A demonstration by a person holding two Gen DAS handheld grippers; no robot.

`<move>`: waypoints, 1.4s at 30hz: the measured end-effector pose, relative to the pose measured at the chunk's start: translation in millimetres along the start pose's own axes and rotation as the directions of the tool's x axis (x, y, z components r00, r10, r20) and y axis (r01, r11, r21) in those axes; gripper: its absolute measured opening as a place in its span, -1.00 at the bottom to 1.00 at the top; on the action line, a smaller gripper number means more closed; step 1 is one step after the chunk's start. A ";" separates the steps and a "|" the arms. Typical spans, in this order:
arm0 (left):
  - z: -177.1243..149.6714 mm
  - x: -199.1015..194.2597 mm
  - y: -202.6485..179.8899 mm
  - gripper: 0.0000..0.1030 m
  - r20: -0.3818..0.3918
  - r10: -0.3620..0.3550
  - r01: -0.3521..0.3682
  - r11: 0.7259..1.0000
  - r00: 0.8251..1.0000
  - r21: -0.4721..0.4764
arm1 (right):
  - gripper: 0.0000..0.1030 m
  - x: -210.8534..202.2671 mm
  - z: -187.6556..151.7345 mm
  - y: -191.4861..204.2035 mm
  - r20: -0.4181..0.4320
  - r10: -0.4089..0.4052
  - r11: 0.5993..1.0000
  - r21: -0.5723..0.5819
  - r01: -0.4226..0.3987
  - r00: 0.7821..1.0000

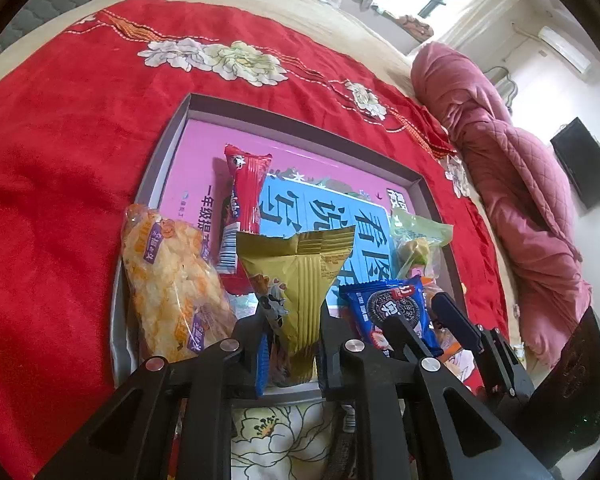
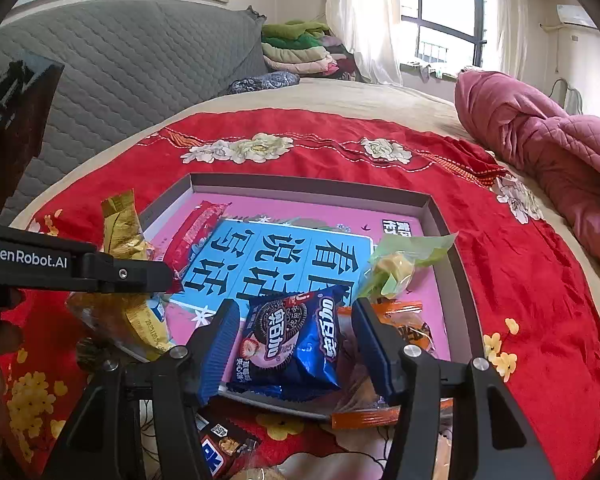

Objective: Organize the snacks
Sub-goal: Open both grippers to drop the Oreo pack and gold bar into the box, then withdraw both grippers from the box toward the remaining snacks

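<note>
Left gripper (image 1: 293,326) clamped on one gold packet (image 1: 300,280), held upright at 6 o'clock over the tray (image 1: 168,144). Right gripper (image 2: 294,344) spread apart around one blue cookie pack (image 2: 290,344), lying in the tray's near edge; also one red bar (image 1: 244,196) at 11 and one green pouch (image 1: 416,240) at 2.

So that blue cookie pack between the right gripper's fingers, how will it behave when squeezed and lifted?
The blue cookie pack looks like a glossy, puffy film wrapper, so it will probably give under the right gripper before holding firm, and may slip. It seems light for its size. The cookies inside could crack if pinched hard. It lies over the tray edge, so it might tilt.
</note>
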State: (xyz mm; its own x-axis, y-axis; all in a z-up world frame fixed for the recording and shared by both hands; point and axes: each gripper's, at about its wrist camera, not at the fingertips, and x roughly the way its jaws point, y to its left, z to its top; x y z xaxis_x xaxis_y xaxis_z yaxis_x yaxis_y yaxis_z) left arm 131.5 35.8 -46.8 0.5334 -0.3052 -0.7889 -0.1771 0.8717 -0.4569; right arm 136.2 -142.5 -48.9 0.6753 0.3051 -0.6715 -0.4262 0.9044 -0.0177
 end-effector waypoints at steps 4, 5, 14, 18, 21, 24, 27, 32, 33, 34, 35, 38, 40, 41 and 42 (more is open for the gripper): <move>0.3 -0.6 0.3 -0.52 -0.001 0.006 -0.006 1.000 1.000 -0.001 | 0.12 -4.8 -0.2 -2.9 0.003 0.005 1.000 0.018 -0.005 1.000; 0.3 -0.9 0.3 -0.46 0.000 0.006 -0.006 1.000 1.000 -0.002 | 0.12 -5.9 -0.5 -3.9 0.004 0.005 1.000 0.021 -0.005 1.000; 0.5 -2.9 3.1 -0.21 0.002 -0.001 0.001 1.000 1.000 -0.019 | 0.14 -13.4 -1.4 -9.7 0.009 0.003 0.999 0.044 -0.003 1.000; 0.6 -3.3 3.4 -0.21 0.001 -0.002 0.002 1.000 1.000 -0.019 | 0.15 -14.5 -1.4 -12.0 0.008 0.000 0.999 0.053 0.000 1.000; 0.8 -5.6 3.1 -0.20 0.004 -0.005 0.005 1.000 1.000 -0.020 | 0.16 -15.8 -1.5 -14.4 0.009 -0.001 0.998 0.061 0.001 1.000; 0.2 -11.8 0.9 -0.19 0.012 -0.017 0.017 1.000 1.000 -0.017 | 0.17 -17.9 -1.2 -17.6 0.012 -0.002 0.998 0.070 0.002 1.000; -0.1 -18.5 -1.4 -0.14 0.022 -0.031 0.032 0.999 0.999 -0.011 | 0.18 -18.9 -0.8 -19.4 0.015 -0.004 0.997 0.078 0.002 1.000; 0.9 -27.2 -3.3 -0.08 0.026 -0.057 0.058 0.998 0.998 -0.016 | 0.19 -23.3 -0.5 -22.4 0.022 -0.007 0.996 0.091 0.005 1.000; 1.2 -29.5 -3.7 -0.08 0.029 -0.060 0.061 0.998 0.998 -0.015 | 0.20 -24.9 -0.2 -23.3 0.026 -0.007 0.996 0.095 0.005 1.000; 1.4 -31.8 -4.3 -0.08 0.033 -0.061 0.062 0.998 0.998 -0.012 | 0.22 -26.8 0.1 -24.5 0.032 -0.008 0.995 0.098 0.005 0.999; 1.5 -35.1 -4.7 -0.07 0.040 -0.060 0.060 0.998 0.997 -0.009 | 0.22 -28.8 0.5 -25.8 0.036 -0.009 0.995 0.101 0.006 0.999; 1.8 -41.1 -5.3 -0.06 0.049 -0.062 0.063 0.998 0.997 -0.006 | 0.24 -34.1 2.3 -31.2 0.047 -0.013 0.993 0.118 0.008 0.999; 2.3 -43.4 -5.9 -0.06 0.050 -0.061 0.061 0.998 0.997 -0.002 | 0.24 -35.8 2.9 -34.1 0.049 -0.018 0.992 0.125 0.011 0.999; 2.2 -44.4 -6.0 -0.06 0.049 -0.061 0.061 0.998 0.997 -0.002 | 0.24 -37.0 3.4 -35.7 0.051 -0.022 0.992 0.128 0.015 0.998; 1.8 -45.3 -6.2 -0.05 0.048 -0.062 0.062 0.998 0.997 -0.001 | 0.24 -37.9 3.8 -36.6 0.051 -0.024 0.991 0.131 0.017 0.998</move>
State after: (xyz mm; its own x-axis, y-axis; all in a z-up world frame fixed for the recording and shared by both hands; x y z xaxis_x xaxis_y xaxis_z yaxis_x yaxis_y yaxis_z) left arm 110.0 44.9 -7.4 0.5822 -0.3401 -0.7385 -0.1445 0.8506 -0.5056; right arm 128.5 -186.1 -20.0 0.7151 0.2981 -0.6323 -0.3324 0.9407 0.0676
